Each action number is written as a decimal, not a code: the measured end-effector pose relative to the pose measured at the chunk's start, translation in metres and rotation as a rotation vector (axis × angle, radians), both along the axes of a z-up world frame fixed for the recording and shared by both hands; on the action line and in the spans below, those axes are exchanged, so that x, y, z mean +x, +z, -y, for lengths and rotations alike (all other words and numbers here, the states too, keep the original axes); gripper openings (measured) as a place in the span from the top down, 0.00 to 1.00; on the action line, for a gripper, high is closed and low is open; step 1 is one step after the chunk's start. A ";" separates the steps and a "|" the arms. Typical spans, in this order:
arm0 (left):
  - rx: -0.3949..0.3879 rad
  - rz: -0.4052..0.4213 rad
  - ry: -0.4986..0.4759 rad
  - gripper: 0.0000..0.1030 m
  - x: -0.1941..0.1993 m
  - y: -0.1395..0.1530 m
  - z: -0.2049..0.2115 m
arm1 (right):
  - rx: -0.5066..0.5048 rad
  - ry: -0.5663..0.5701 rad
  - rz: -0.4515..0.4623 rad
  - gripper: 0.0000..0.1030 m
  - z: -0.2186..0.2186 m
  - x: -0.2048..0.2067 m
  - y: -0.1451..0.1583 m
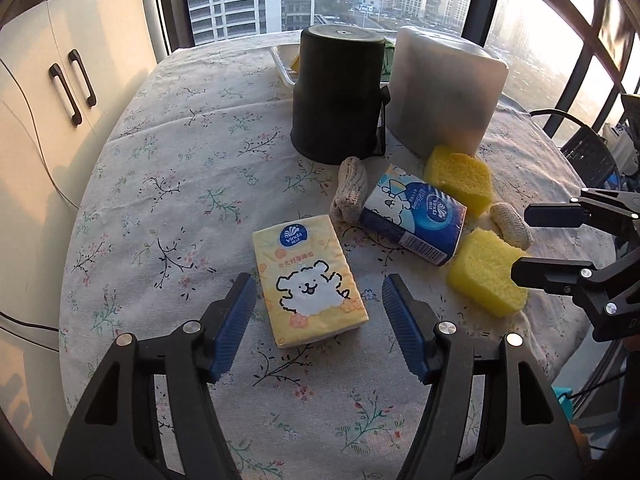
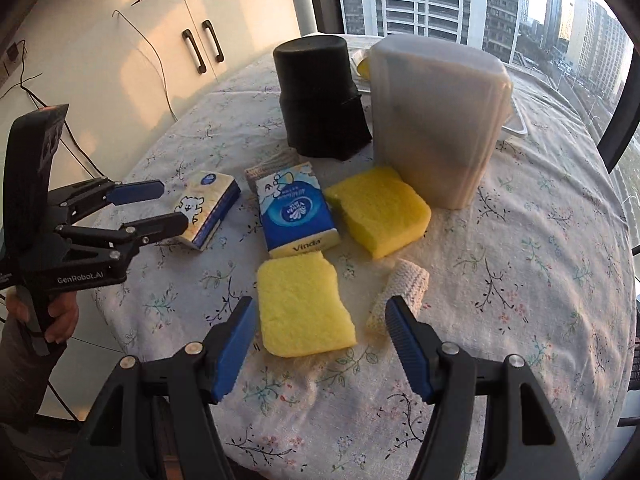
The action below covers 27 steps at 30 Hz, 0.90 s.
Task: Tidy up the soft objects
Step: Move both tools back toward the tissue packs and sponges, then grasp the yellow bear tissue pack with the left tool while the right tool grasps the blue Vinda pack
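Nothing sorted yet. Your left gripper [image 1: 318,312] is wide open, empty, straddling the yellow tissue pack [image 1: 308,272]. Your right gripper [image 2: 320,334] is wide open, empty, over the near sponge [image 2: 304,306]. Blue tissue pack [image 2: 294,210], far sponge [image 2: 380,210] and knit cloths [image 2: 400,292] lie loose on the table [image 2: 520,280].

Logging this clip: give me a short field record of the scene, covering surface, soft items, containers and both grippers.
surface: round table with floral cloth
tissue packs: yellow pack, blue pack
sponges: near sponge, far sponge
knit rolls: one beside near sponge, another behind blue pack
containers: black bin and frosted bin, both upside down
left gripper: open, around yellow pack, contact unclear
right gripper: open, at near sponge
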State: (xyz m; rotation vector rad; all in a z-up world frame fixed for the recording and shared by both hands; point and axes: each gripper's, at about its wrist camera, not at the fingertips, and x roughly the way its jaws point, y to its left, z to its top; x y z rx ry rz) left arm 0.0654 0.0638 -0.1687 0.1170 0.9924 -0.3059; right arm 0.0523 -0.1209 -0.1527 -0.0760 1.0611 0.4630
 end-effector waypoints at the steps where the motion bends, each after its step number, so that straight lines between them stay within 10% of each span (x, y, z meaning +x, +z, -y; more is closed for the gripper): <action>1: 0.013 -0.004 0.009 0.38 0.001 -0.003 0.002 | 0.009 0.014 0.004 0.33 -0.004 0.004 0.000; 16: 0.036 -0.064 0.074 0.38 0.013 -0.031 0.002 | 0.047 0.148 -0.078 0.32 -0.046 0.072 -0.028; 23: 0.036 -0.034 0.098 0.38 0.020 -0.034 0.003 | -0.097 0.242 -0.041 0.32 -0.070 0.070 -0.035; 27: 0.024 -0.023 0.081 0.41 0.018 -0.033 0.006 | -0.107 0.246 -0.036 0.44 -0.069 0.069 -0.038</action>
